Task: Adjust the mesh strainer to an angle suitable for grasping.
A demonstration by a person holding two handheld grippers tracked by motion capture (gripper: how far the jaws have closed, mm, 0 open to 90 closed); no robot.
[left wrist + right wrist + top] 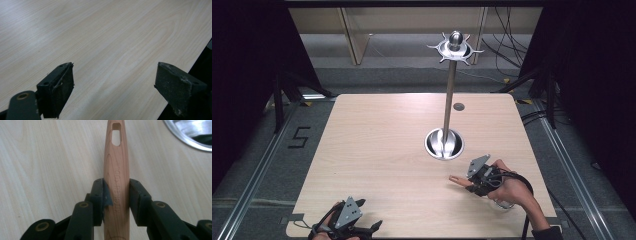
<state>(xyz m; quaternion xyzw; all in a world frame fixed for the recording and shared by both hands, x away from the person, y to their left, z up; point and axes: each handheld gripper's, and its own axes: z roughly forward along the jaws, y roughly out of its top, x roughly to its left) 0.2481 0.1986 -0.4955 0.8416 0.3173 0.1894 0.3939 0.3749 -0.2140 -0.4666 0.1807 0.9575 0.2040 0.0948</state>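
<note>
My right gripper has its jaws clamped on the wooden utensil handle lying flat on the table near the steel stand base, while my left gripper hangs wide open over bare tabletop.

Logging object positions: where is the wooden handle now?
The wooden handle sits clamped in the right hand-held gripper, low over the table's near right, just before the stand's round base.

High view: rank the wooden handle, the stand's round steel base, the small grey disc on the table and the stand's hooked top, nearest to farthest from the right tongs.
1. Wooden handle, clamped in the right tongs, sticking out to their left.
2. Round steel base, just beyond them on the table.
3. Small grey disc, near the table's far edge.
4. Hooked top, high on the pole, past the far edge.
</note>
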